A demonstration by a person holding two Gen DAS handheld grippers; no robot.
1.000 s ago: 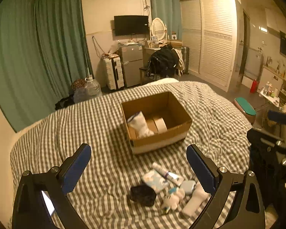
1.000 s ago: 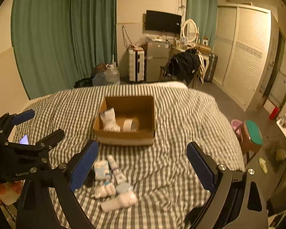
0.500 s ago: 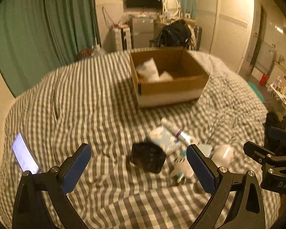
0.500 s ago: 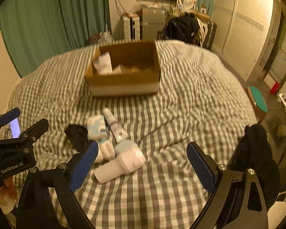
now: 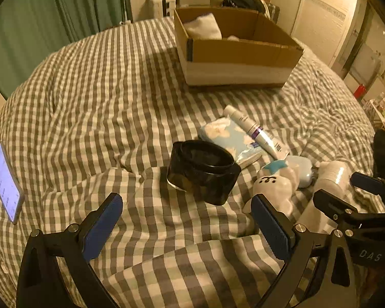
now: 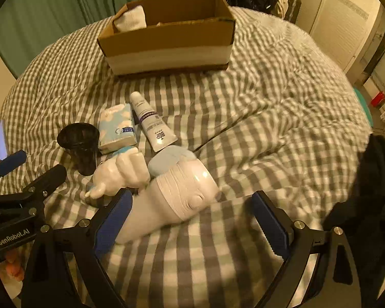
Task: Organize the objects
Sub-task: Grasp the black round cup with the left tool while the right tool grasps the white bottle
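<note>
A black jar point(image 5: 202, 170) lies on the checked bedcover just ahead of my open, empty left gripper point(image 5: 186, 224). Beside it are a blue tissue pack point(image 5: 228, 136), a white tube point(image 5: 254, 131), a white figurine point(image 5: 274, 187) and a pale blue case point(image 5: 301, 166). My right gripper point(image 6: 191, 220) is open and empty, its left finger beside a white bottle point(image 6: 177, 197). In the right wrist view the jar point(image 6: 80, 145), tissue pack point(image 6: 116, 128), tube point(image 6: 151, 123) and figurine point(image 6: 123, 173) lie left of centre. A cardboard box point(image 5: 233, 48) holding a white pouch point(image 5: 202, 27) stands farther back.
A lit phone point(image 5: 5, 182) lies on the bedcover at the left. The box also shows in the right wrist view point(image 6: 166, 36). Green curtains point(image 5: 51, 15) hang behind the bed; a wardrobe point(image 5: 320, 18) stands at the right. A dark cloth point(image 6: 367, 205) hangs at the right edge.
Both grippers have dropped down and forward toward the pile of objects. The jar and the white bottle now sit much closer. Both stay open.
</note>
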